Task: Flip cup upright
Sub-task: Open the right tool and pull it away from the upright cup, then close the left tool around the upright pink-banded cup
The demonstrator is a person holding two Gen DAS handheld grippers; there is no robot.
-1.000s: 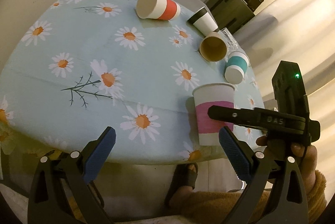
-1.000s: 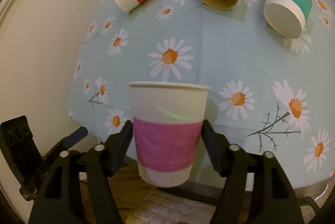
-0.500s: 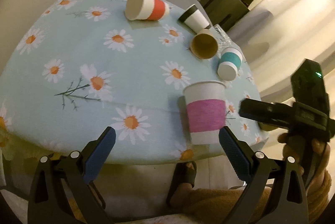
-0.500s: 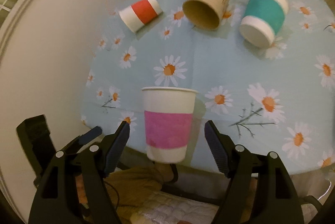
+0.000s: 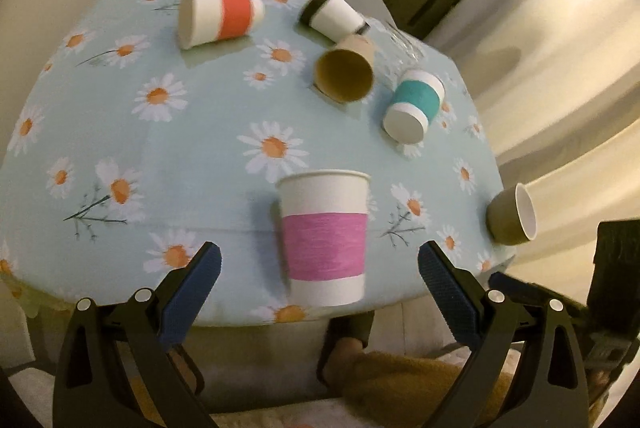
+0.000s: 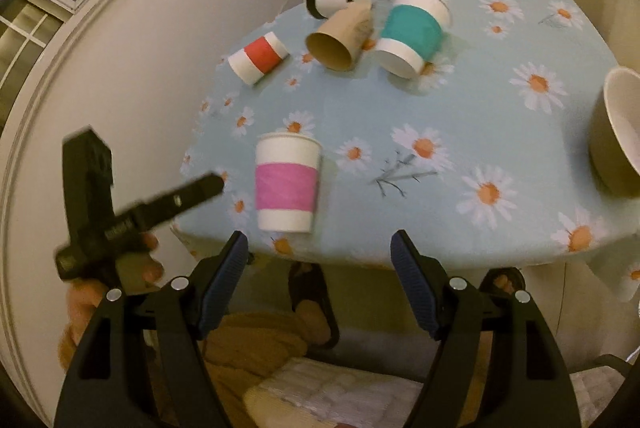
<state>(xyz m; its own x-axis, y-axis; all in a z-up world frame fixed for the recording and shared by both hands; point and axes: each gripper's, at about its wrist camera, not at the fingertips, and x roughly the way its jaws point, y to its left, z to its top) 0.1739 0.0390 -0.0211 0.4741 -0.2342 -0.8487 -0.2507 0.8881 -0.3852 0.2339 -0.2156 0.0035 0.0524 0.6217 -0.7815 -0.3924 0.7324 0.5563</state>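
Release is showing plainly: the right gripper (image 6: 319, 276), which was clamped on the pink-banded cup (image 6: 287, 182) a second ago, is now sitting back off the near edge of the table (image 6: 500, 115), its blue pads spread wide and holding nothing. That cup is standing upright, mouth up, near the table's near edge, touching neither tool, so to my eye this flip is looking finished. The left gripper (image 5: 319, 280) is hanging just short of the same edge, jaws spread wide and empty, with the cup framed between its pads but clear of them.

Other cups are lying on their sides further off: a red-banded cup (image 5: 219, 17) at the far left, a black-rimmed white cup (image 5: 334, 15) at the far side touching a plain brown cup (image 5: 346, 71), and a teal-banded cup (image 5: 416, 103) just right of that. What seems to be a clear glass (image 5: 400, 45) is sitting in among them, too blurred to be sure. A brown cup with a white inside (image 5: 512, 214) is lying by the right edge. If another is being flipped, the far group is looking crowded and the upright cup is standing in the reaching path
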